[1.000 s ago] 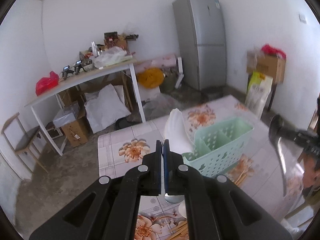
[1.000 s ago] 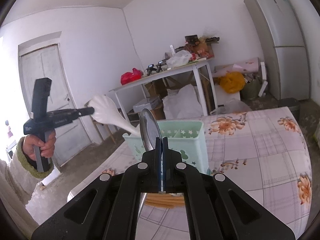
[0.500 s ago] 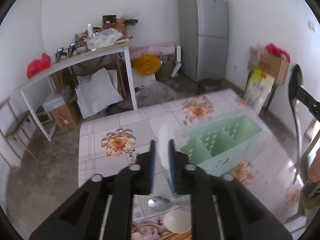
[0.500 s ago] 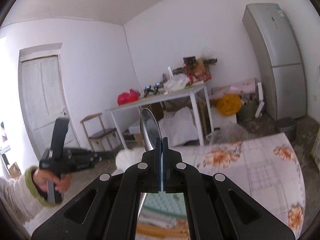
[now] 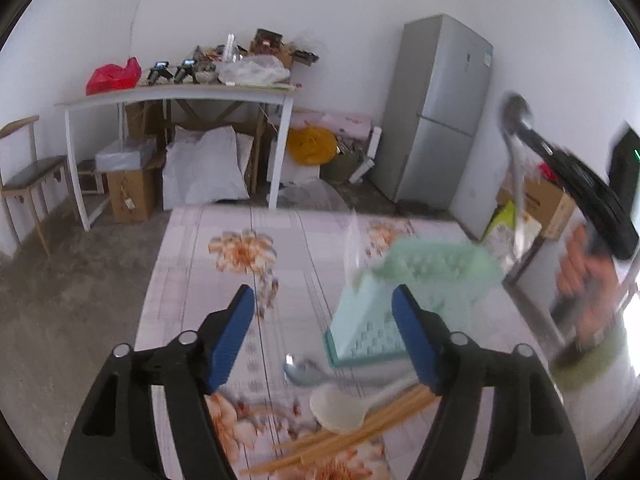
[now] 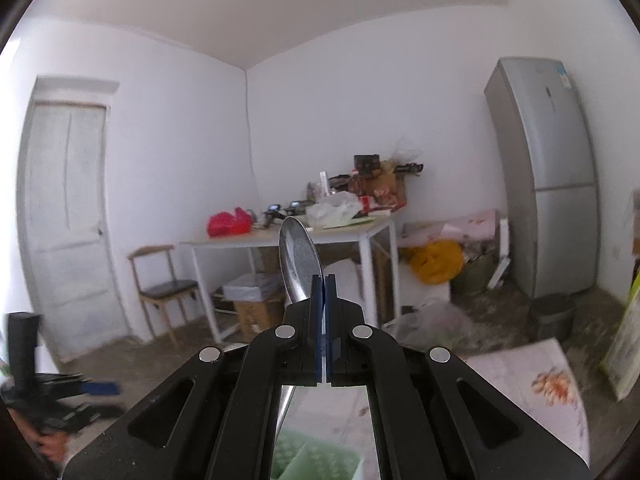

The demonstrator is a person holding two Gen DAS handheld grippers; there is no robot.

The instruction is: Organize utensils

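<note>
No legible writing; fridge (image 6: 548, 176) label blurred. Left gripper (image 5: 322, 334) spread, just opened, nothing between pads. Right gripper (image 6: 320, 300) pinching metal spoon (image 6: 298, 256), handle hidden; green basket (image 5: 404, 300) blurred.

Left wrist view tilts down over the floral table (image 5: 288, 240); right looks level; both share the fridge (image 6: 548, 176).
</note>
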